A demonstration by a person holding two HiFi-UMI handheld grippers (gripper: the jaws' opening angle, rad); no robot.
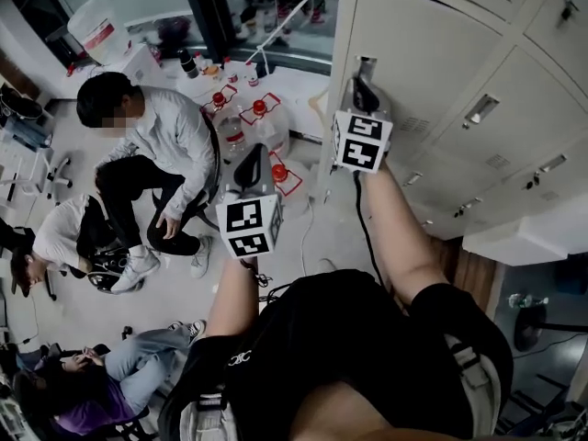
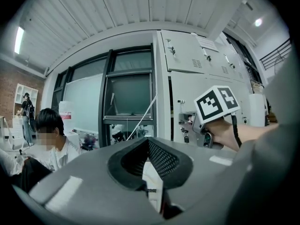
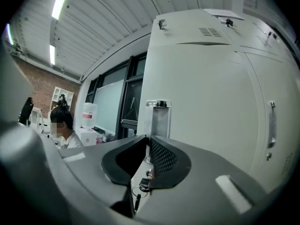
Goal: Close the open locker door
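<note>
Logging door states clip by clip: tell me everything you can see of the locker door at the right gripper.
The locker door is a tall, plain, pale grey panel, painted metal by its look, upright at the left end of the lockers. Near its left edge sits a shiny metal handle with a small knob on top; a key on a ring hangs below it. A dark gap along the top edge suggests it stands ajar. The right gripper is closed on the handle's lower end.
</note>
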